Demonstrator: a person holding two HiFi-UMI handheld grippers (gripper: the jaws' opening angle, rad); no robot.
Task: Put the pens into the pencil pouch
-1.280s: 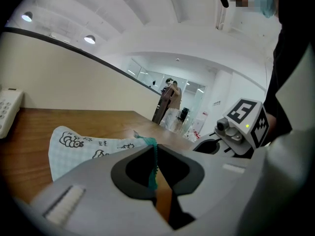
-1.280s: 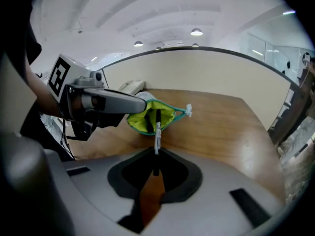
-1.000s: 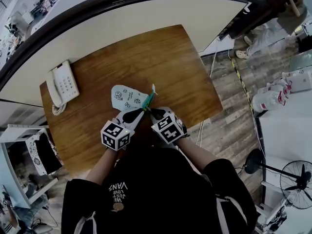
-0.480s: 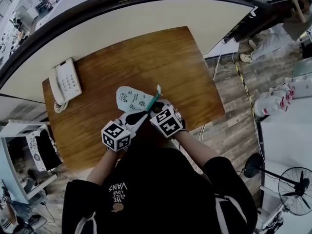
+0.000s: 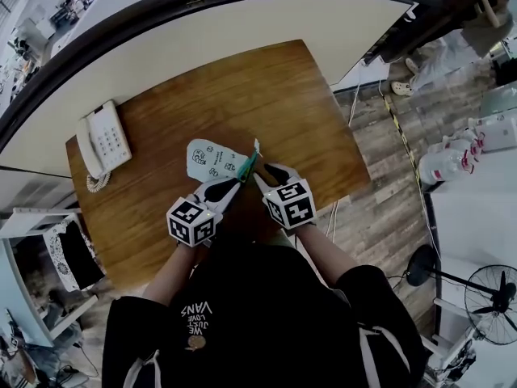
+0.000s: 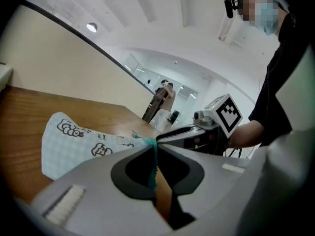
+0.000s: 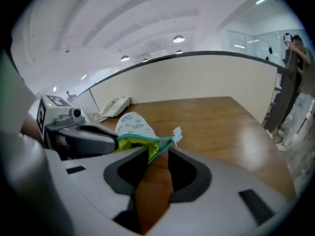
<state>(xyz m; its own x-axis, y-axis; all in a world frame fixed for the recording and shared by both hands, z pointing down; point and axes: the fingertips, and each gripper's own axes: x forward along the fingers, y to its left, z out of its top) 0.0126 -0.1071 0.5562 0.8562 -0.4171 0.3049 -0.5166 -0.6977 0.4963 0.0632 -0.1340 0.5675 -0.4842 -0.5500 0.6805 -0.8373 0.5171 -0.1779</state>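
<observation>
1. Both forearms reach out from the person's body at the bottom of the head view. They converge on the near end of the pencil pouch, with each gripper's marker cube facing up.
2. The pouch lies on the wooden tabletop, its printed body flat on the wood and its zip end lifted toward the two grippers.
3. The left gripper comes in from the left, held close to level. Its fingers are closed on the pouch's teal zip, which runs up between them.
4. The right gripper comes in from the right, tilted down toward the tabletop. Its fingers have just been opening and now stand apart, with bare wood showing in the gap. The zip edge and its yellow-green lining lie at the fingertips, not pinched.
5. A small white tag on the zip sticks out just past the right fingertips.
6. A telephone sits at the tabletop's far left — well apart from the pouch.
</observation>
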